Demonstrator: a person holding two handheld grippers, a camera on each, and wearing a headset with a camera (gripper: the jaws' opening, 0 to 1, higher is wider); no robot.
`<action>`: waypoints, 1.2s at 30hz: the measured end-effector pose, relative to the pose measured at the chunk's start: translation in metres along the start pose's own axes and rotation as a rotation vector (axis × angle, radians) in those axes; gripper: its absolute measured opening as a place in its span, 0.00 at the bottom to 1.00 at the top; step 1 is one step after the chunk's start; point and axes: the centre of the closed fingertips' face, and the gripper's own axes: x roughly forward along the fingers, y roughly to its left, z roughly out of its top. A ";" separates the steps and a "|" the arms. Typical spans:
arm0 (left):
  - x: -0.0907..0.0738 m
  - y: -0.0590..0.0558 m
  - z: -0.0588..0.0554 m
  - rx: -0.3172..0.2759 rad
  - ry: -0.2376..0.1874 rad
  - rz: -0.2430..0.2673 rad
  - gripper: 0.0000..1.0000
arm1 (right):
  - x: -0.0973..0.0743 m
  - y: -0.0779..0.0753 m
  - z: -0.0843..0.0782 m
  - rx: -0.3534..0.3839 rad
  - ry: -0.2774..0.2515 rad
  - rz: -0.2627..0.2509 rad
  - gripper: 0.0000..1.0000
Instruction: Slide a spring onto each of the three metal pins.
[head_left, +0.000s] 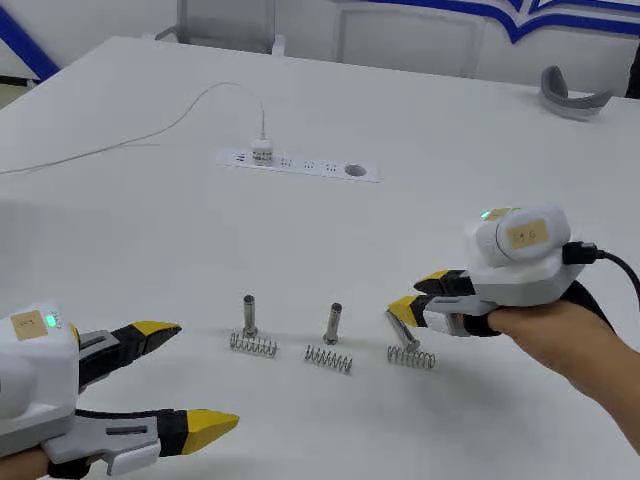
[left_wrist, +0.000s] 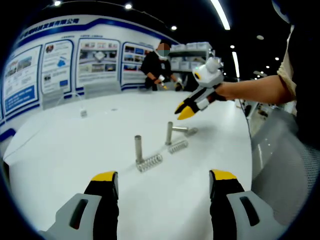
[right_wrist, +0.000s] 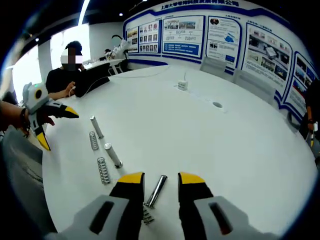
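Observation:
Two metal pins (head_left: 249, 314) (head_left: 333, 323) stand upright on the white table (head_left: 150, 230). A third pin (head_left: 402, 330) leans over at the right. A spring lies in front of each: left spring (head_left: 253, 346), middle spring (head_left: 328, 359), right spring (head_left: 411, 357). My right gripper (head_left: 418, 295) hovers over the leaning pin (right_wrist: 156, 190), its jaws a little apart on either side and not touching it; the right spring (right_wrist: 147, 215) lies just below. My left gripper (head_left: 192, 378) is wide open at the near left with nothing in it, facing the pins (left_wrist: 138, 148) (left_wrist: 169, 133).
A white power strip (head_left: 298, 164) with a plug (head_left: 262, 152) and a trailing cable lies at mid-table. A grey curved object (head_left: 572, 98) rests at the far right. A person (right_wrist: 70, 75) sits at the table's far side in the right gripper view.

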 end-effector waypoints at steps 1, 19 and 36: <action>0.000 0.000 0.000 -0.001 0.000 0.000 0.75 | 0.001 -0.001 -0.001 0.004 0.006 -0.003 0.27; 0.001 -0.001 -0.002 -0.008 0.003 0.001 0.74 | 0.023 -0.003 -0.018 0.049 0.098 -0.039 0.19; 0.001 -0.001 -0.004 -0.014 0.008 0.001 0.72 | 0.034 -0.003 -0.027 0.064 0.161 -0.053 0.14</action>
